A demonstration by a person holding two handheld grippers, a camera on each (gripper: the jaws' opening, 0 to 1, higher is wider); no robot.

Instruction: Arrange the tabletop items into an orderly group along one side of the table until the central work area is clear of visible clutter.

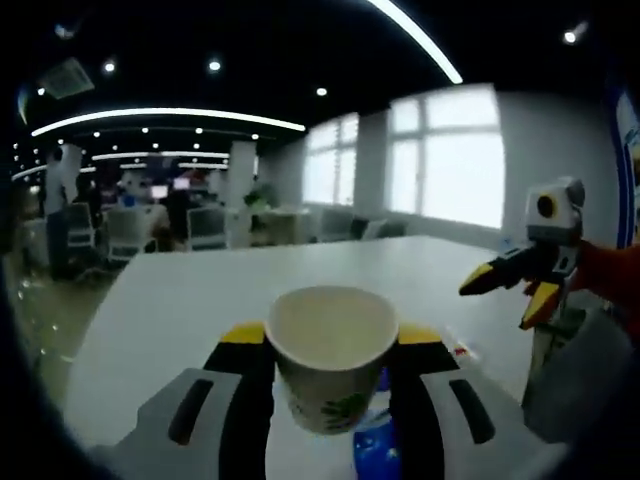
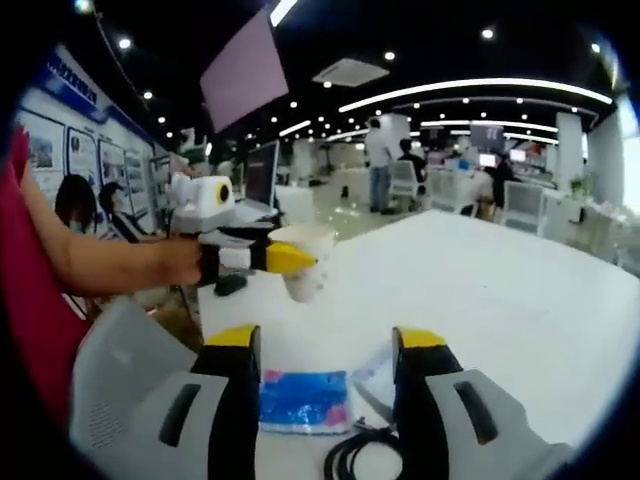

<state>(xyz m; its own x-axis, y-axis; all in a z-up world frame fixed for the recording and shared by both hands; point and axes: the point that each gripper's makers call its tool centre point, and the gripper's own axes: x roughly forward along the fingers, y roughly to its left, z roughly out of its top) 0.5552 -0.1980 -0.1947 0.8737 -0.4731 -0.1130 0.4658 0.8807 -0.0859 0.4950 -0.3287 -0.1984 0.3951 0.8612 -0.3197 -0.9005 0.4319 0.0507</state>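
Observation:
My left gripper (image 1: 332, 340) is shut on a white paper cup (image 1: 332, 360) with a green print, held upright above the white table (image 1: 200, 290). In the right gripper view the same cup (image 2: 310, 275) hangs in the left gripper (image 2: 298, 260), held out by a person's hand over the table's near corner. My right gripper (image 2: 328, 345) is open with nothing between its jaws. Below it lie a blue packet (image 2: 303, 400), a clear plastic wrapper (image 2: 375, 385) and a coiled black cable (image 2: 365, 455). The right gripper (image 1: 502, 300) also shows at the right, open.
The blue packet (image 1: 375, 450) lies under the cup. A small dark object (image 2: 230, 284) sits near the table's corner. A grey chair (image 2: 120, 370) stands at the table's edge. The broad white tabletop (image 2: 520, 300) stretches away; office desks, chairs and people fill the background.

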